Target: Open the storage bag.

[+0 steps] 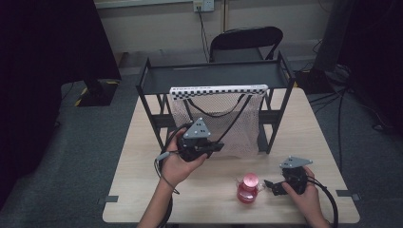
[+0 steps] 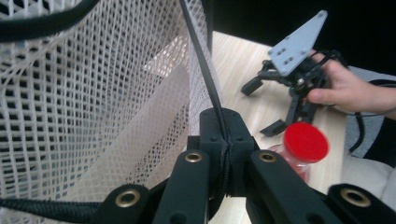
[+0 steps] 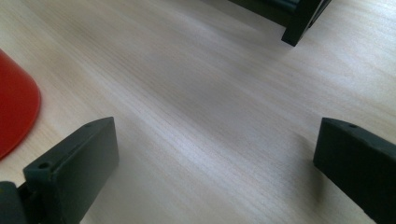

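Note:
A white mesh bag [image 1: 223,123] hangs from a checkered bar [image 1: 218,89] on the black rack [image 1: 214,73]. My left gripper [image 1: 217,146] is at the bag's lower front, shut on the bag's black strap [image 2: 205,74]; its jaws [image 2: 223,135] pinch the cord against the mesh [image 2: 93,93]. A small pink bottle with a red cap [image 1: 248,187] stands on the table near the front edge. My right gripper [image 1: 271,187] rests just right of it, open, its fingers [image 3: 79,163] wide apart over bare wood. The red cap [image 3: 14,112] lies outside the left finger.
The wooden table [image 1: 142,190] has free room at the front left. A rack leg [image 3: 299,23] stands beyond the right gripper. A black folding chair [image 1: 247,42] is behind the rack. Cables trail from both grippers.

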Demonstrator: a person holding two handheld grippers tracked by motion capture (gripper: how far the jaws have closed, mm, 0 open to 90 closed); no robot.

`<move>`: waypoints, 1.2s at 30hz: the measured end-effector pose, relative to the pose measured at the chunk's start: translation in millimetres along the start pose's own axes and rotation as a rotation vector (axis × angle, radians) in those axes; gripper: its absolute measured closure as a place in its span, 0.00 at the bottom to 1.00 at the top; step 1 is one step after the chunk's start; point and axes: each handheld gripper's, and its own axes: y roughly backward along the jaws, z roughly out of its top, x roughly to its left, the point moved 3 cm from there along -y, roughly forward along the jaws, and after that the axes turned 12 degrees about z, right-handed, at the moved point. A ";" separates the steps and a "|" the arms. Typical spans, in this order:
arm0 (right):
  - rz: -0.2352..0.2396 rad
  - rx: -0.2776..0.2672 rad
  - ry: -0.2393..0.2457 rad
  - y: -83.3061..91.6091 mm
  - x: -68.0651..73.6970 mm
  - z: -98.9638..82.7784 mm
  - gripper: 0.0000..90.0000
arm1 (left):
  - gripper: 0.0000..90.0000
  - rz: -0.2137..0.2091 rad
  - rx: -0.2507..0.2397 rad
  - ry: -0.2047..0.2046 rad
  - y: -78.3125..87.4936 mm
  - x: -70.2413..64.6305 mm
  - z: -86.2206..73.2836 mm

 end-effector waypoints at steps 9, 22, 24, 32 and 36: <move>0.000 0.000 0.001 0.0 -0.1 0.0 0.00 | 0.99 -0.051 -0.040 0.010 11.2 -3.8 7.7; 0.000 0.000 0.001 0.0 -0.1 0.0 0.00 | 0.99 -0.059 -0.080 -0.013 24.5 -9.0 16.3; 0.000 0.000 0.000 0.0 0.0 0.0 0.00 | 0.99 -0.060 -0.076 -0.019 24.6 -9.1 16.0; 0.000 0.000 0.000 0.0 -0.1 0.0 0.00 | 0.99 -0.072 -0.109 -0.004 29.3 -9.8 19.2; 0.000 0.000 0.000 0.0 0.0 0.0 0.00 | 0.99 -0.065 -0.111 -0.009 30.5 -10.2 20.1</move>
